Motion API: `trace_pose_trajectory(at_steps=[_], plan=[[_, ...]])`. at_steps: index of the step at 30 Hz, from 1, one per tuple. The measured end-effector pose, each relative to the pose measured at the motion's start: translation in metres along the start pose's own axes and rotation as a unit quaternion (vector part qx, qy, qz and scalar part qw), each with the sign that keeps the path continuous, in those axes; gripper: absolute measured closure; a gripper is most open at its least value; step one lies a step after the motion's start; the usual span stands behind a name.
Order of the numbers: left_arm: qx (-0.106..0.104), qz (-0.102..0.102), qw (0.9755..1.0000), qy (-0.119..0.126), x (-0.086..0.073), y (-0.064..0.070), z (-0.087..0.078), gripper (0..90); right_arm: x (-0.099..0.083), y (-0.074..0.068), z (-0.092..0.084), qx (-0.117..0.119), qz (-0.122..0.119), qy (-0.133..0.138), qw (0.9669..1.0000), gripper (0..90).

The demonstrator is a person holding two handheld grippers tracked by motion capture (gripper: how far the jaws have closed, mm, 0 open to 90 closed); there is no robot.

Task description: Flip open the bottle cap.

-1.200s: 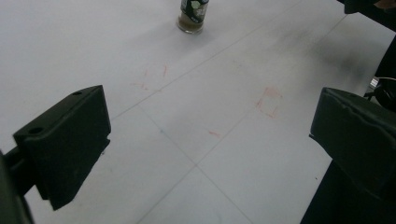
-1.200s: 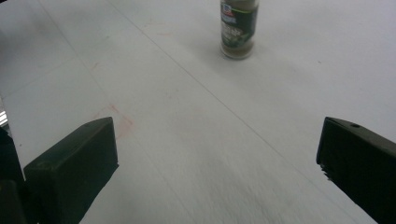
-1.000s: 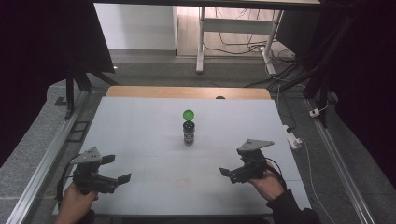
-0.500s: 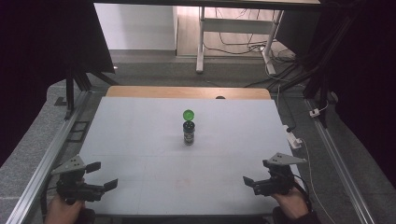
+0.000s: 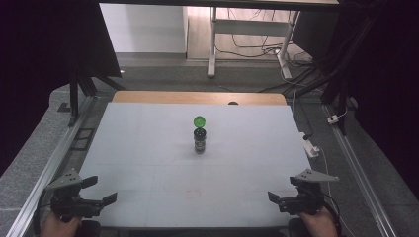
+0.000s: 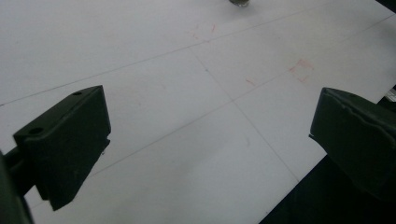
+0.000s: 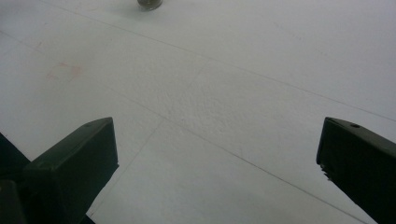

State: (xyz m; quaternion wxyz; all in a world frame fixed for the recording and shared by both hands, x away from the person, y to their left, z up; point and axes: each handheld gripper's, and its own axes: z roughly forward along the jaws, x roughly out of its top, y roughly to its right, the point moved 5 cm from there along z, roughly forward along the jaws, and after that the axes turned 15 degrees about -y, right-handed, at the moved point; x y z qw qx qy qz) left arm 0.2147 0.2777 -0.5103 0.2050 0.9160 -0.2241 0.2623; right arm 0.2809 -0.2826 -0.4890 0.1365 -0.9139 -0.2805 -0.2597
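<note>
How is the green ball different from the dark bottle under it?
The small round green ball is bright and sits on top, while the dark upright bottle is nearly black and stands on the white table. The ball is round; the bottle is taller and cylinder-shaped. Both stand in the table's middle, untouched.

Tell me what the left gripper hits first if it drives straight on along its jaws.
Probably nothing soon: the open left gripper faces bare white table; the dark bottle stands far ahead, slightly off line.
</note>
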Motion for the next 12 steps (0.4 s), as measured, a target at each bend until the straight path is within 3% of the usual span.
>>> trace_pose_trajectory(at_steps=[8,12], plan=[[0.023,0.002,0.9992,-0.033,-0.0044,0.0017,0.0016,0.0,-0.0064,0.0034,-0.005,-0.003,0.012,-0.003,0.9999,0.0],[0.022,-0.004,0.9991,-0.035,-0.0034,0.001,0.0024,0.0,-0.0067,0.0037,-0.0041,-0.002,0.013,-0.007,0.9999,0.0]])
